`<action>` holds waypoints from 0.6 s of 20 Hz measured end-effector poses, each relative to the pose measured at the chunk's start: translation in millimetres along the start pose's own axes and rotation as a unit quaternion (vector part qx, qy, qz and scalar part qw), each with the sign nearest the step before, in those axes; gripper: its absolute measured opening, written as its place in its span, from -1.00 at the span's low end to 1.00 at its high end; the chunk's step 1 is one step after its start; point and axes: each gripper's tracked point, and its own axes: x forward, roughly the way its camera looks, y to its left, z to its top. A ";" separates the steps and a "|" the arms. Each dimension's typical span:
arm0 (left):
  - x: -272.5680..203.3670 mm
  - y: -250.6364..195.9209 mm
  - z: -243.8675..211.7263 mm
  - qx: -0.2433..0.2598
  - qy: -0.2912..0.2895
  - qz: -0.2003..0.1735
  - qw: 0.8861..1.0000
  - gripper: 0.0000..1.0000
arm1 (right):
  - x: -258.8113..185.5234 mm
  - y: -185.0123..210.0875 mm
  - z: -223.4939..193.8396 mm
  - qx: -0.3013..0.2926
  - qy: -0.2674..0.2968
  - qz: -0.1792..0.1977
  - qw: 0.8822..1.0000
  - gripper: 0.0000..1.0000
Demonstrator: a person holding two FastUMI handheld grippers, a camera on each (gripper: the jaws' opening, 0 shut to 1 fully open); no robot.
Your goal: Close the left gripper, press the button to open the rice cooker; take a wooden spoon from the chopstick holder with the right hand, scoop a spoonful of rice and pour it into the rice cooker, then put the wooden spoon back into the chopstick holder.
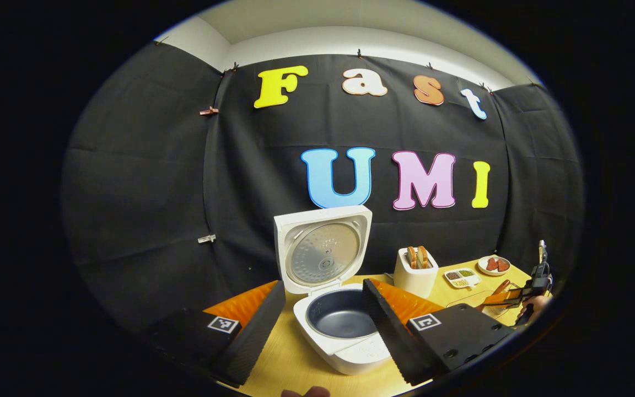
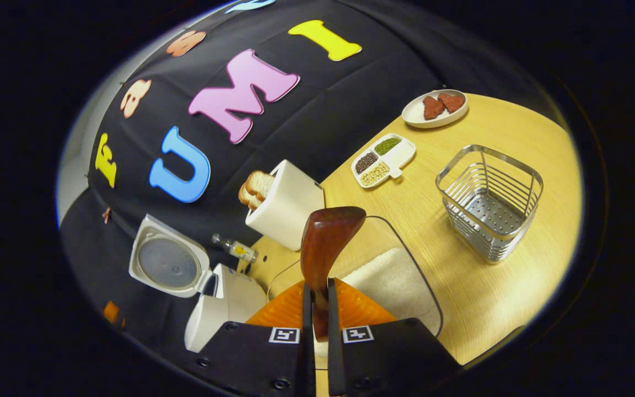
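The rice cooker [image 1: 345,325] stands on the table [image 1: 295,364] with its lid [image 1: 323,248] swung up and its dark inner pot [image 1: 342,314] bare, so the button press looks finished. In the left gripper view the left claw [image 1: 317,325] is spread wide, one finger on each side of the cooker and touching nothing.

The wooden spoon [image 2: 326,248] is out of the chopstick holder [image 2: 491,201]. In the right gripper view the right claw [image 2: 316,325] is clamped on its handle, both fingers pressing it, with the bowl of the spoon pointing toward twelve o'clock. Just past the spoon, at about one o'clock, lies a clear-walled tray of rice [image 2: 389,281]. The spoon's bowl hangs over the near edge of that tray; whether it carries any grains I cannot tell, since only its back shows. The wire holder sits at about two o'clock from the claw, well apart from it.

By my reading the first two steps are done: cooker open, spoon taken. Scooping appears to be the step in hand or just ahead. Left to do: carry the rice to the cooker, which lies at about eight o'clock in the right gripper view, tip it into the pot, then return the spoon to the holder.
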 end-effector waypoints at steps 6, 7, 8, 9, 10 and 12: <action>0.4 -6.2 -0.4 -0.003 0.001 -0.009 1.000 0.94 | -21.9 -9.0 28.0 0.042 -0.029 0.002 0.999 -0.73; 0.7 -6.9 -0.9 -0.002 0.002 -0.010 1.000 0.94 | -25.4 -10.3 30.4 0.042 -0.030 0.002 0.999 -0.74; 0.7 -6.6 -0.6 -0.001 0.002 -0.011 1.000 0.93 | -27.7 -11.8 32.4 0.044 -0.030 0.001 0.999 -0.74; -0.3 -6.5 -0.7 0.001 0.002 -0.012 1.000 0.93 | -28.6 -12.7 35.4 0.049 -0.032 0.000 0.998 -0.74; -0.6 -6.2 0.9 0.001 0.002 -0.013 1.000 0.94 | -30.4 -12.2 39.8 0.055 -0.035 0.002 0.998 -0.73; -2.0 -6.5 2.6 0.001 -0.001 -0.015 1.000 0.93 | -35.8 -10.3 45.4 0.066 -0.041 0.007 0.997 -0.73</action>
